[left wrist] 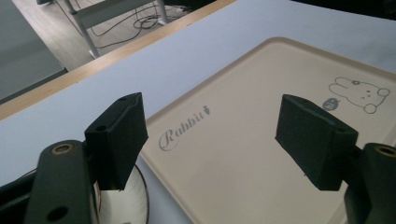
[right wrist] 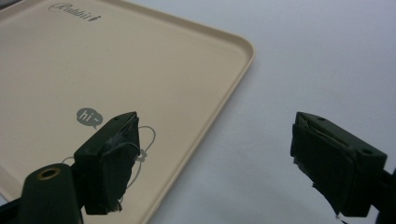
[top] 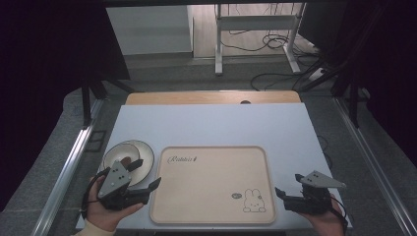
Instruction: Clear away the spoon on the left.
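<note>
Beige plastic, the tray (top: pixel 211 182) lies on the pale table (top: pixel 206 125) between my two hands, a rabbit drawing in its near right corner. My left gripper (top: pixel 145 173) hangs with jaws spread wide and grasping nothing, over the tray's left edge and the white plate (top: pixel 143 152) just beside it. My right gripper (top: pixel 289 188) is likewise released, straddling the tray's right rim.

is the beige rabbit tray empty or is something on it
Empty. The tray shows a bare beige surface with just its printed lettering and rabbit drawing in the high view. The plate sits beside it on the table, outside the tray's left rim.
</note>
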The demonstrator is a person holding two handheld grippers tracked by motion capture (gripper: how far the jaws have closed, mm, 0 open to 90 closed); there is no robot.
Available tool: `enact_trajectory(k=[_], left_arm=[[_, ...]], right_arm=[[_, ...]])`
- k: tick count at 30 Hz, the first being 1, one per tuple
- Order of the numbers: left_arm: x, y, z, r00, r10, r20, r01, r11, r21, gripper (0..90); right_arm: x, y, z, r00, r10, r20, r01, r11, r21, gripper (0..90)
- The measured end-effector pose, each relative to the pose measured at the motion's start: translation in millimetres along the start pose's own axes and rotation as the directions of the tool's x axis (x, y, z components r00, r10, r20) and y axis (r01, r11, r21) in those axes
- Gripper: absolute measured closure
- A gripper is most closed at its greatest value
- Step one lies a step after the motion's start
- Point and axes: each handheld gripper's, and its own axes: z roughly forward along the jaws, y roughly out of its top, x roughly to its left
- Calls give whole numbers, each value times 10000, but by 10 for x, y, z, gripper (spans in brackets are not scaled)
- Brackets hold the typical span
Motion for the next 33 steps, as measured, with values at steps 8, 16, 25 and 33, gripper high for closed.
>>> enact_trajectory(k=[8,16,25,33], left_arm=[[145,-45,-73,9983,-104,-566,113,9998,151,249],[301,-132,-159,9931,-439,-1087,467,9986,231,247],[400,-226,-182,9890,-516,-1383,584,9973,456,247],[498,-300,-216,9847,-626,-1629,717,9961,506,249]], right_arm=[[-8,0,-1,10000,26,-15,-26,10000,-40,159],[-5,2,-2,10000,32,31,-32,10000,-6,160],[-10,1,5,10000,49,63,-49,10000,28,161],[-21,-3,-2,9999,83,86,-83,10000,20,161]])
